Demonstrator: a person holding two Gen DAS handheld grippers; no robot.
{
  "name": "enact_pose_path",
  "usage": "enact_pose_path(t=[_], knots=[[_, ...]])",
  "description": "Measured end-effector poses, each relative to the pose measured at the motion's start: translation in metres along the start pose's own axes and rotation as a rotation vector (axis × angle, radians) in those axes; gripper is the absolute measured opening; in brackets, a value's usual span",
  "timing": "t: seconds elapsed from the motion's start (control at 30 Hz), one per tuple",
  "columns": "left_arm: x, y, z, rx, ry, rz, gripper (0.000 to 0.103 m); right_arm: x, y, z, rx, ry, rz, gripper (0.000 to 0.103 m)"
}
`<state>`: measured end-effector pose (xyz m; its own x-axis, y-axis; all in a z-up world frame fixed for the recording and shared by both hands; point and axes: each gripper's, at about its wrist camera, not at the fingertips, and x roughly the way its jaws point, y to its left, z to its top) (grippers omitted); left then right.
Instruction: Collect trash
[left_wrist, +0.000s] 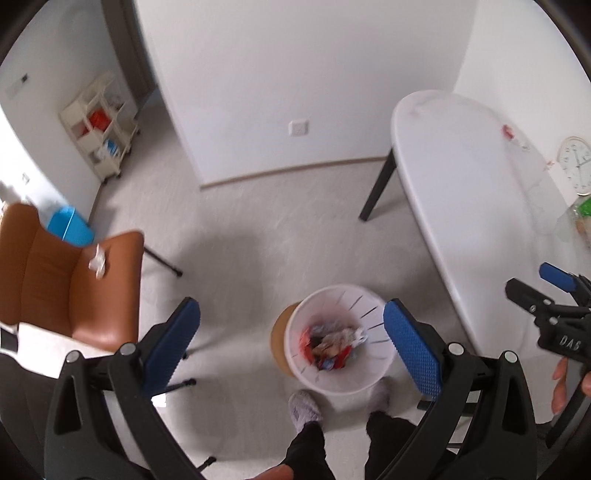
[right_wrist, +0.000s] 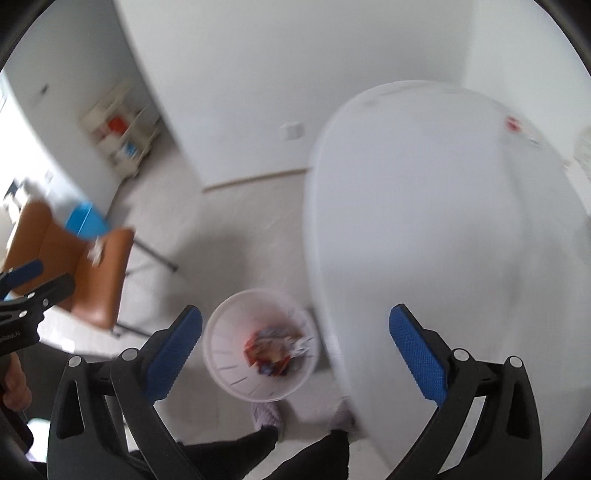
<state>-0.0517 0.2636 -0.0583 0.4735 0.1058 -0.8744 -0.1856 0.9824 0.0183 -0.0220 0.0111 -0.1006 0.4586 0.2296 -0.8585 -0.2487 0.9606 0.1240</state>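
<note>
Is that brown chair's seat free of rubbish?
No: a crumpled white tissue lies on the seat of the brown chair, near its front edge.

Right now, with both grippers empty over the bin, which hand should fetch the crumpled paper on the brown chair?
Probably left. The paper lies on the chair, on the left gripper's side, away from the right gripper.
</note>
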Motion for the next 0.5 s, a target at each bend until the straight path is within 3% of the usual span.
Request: enact_pose_path(t=[0.23, 0.37, 0.5], knots=[[-0.039, -0.075, 0.037, -0.065, -0.081, -0.046, 0.095, -0.031, -0.074, 0.015, 0.001, -0.048, -0.045, 0.1], [-0.061, -0.106, 0.054, -0.112, -0.163, 0.02, 0.095, -0.042, -0.091, 0.032, -0.059, -0.093, -0.019, 0.1], [-0.086, -0.12, 0.068, -0.182, -0.246, 0.11, 0.095, -0.053, -0.087, 0.055, -0.14, -0.15, 0.063, 0.1]])
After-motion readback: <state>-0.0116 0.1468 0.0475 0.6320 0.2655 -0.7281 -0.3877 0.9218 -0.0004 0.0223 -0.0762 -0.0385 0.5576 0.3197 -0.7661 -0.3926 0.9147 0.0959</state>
